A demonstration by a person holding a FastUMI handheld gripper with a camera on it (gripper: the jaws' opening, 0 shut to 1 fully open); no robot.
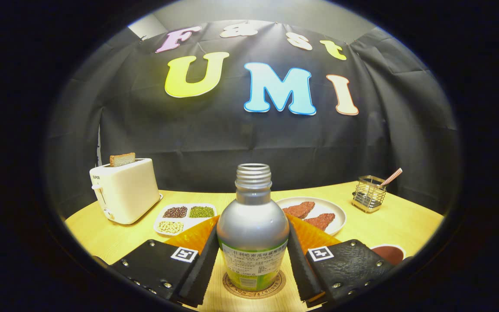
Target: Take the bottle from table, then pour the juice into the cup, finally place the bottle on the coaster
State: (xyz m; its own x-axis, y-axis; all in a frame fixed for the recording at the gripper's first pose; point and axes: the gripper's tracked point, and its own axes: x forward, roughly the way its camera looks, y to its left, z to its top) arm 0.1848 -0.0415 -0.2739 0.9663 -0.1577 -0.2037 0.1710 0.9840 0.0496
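A silver bottle (253,225) with a green label and no cap stands upright on a round cork coaster (254,288) on the wooden table (102,234). My gripper (253,242) has one finger on each side of the bottle, both pads against its widest part, so it is shut on the bottle. A cup (389,252) with dark reddish liquid peeks out just beyond the right finger, partly hidden by it.
An orange textured mat (193,236) lies behind the bottle. Beyond it are a divided dish of beans (184,218), a plate with two reddish-brown slabs (319,214), a cream toaster with toast (124,195) at the left, and a wire holder (368,194) at the right.
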